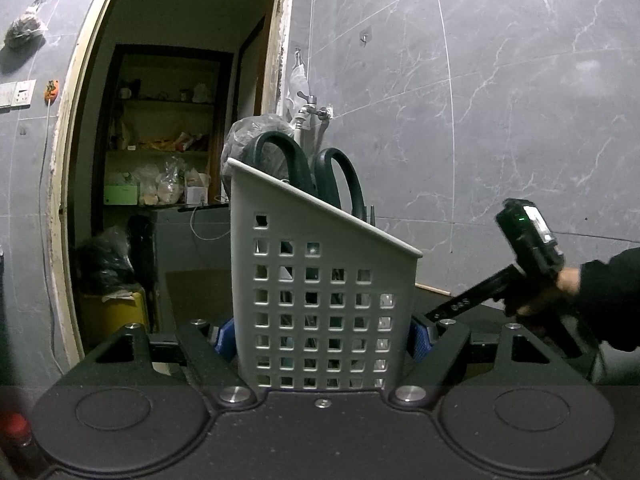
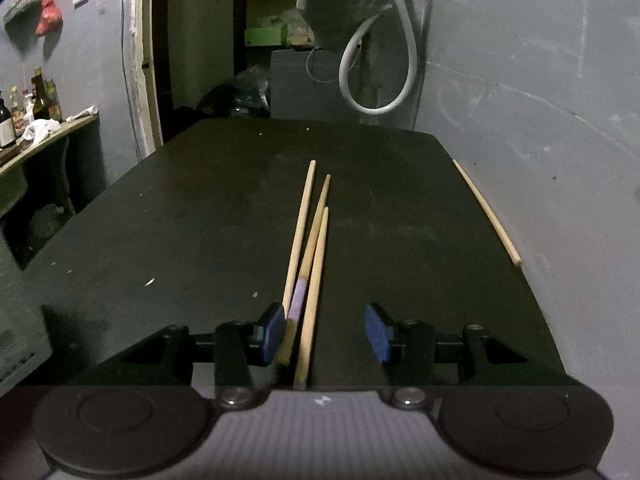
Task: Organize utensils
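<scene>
Clamping a pale plastic holder [image 1: 320,300] between its blue pads [image 1: 420,342], the left gripper [image 1: 322,340] keeps the perforated container upright, one pad on each side wall low down. Dark green scissors [image 1: 308,172] stand in the holder, their handle loops rising above its slanted rim. Off to the right in the left wrist view, a hand [image 1: 552,292] in a dark sleeve holds the other tool.

The right gripper [image 2: 325,332] points down at a dark table [image 2: 200,220] with its jaws apart, gripping nothing. Three wooden chopsticks [image 2: 310,248] lie on the table in a loose bundle running away from the camera. Their near ends sit between the jaws, close to the left pad [image 2: 274,330] and well clear of the right one; whether the left pad touches the nearest stick cannot be told. One stick in the bundle carries a pale purple band near its near end. A fourth chopstick [image 2: 486,210] lies apart along the table's right edge, outside the jaws.
</scene>
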Demonstrator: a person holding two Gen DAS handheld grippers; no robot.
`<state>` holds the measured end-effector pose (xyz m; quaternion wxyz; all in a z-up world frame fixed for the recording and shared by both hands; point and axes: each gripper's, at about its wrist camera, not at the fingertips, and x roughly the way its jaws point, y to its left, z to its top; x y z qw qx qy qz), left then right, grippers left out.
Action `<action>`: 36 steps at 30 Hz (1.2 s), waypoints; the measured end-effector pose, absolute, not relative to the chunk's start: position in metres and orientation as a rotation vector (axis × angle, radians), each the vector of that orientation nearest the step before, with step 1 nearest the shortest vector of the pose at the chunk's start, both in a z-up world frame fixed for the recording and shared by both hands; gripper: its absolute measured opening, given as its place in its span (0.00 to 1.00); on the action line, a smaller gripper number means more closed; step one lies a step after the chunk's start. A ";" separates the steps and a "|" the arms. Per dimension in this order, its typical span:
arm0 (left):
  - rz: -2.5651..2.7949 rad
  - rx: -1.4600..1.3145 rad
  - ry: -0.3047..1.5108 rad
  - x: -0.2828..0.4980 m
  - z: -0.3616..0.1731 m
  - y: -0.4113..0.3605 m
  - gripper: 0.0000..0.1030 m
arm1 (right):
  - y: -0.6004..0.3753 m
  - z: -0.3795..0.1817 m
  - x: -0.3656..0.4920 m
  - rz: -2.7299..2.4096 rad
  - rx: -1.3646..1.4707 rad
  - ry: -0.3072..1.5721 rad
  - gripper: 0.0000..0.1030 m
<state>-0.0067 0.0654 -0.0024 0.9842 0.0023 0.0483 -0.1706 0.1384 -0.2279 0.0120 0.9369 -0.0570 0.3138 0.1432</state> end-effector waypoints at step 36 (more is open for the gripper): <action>-0.337 0.005 0.089 -0.011 -0.003 0.064 0.75 | -0.215 0.008 0.185 0.281 -0.179 0.671 0.08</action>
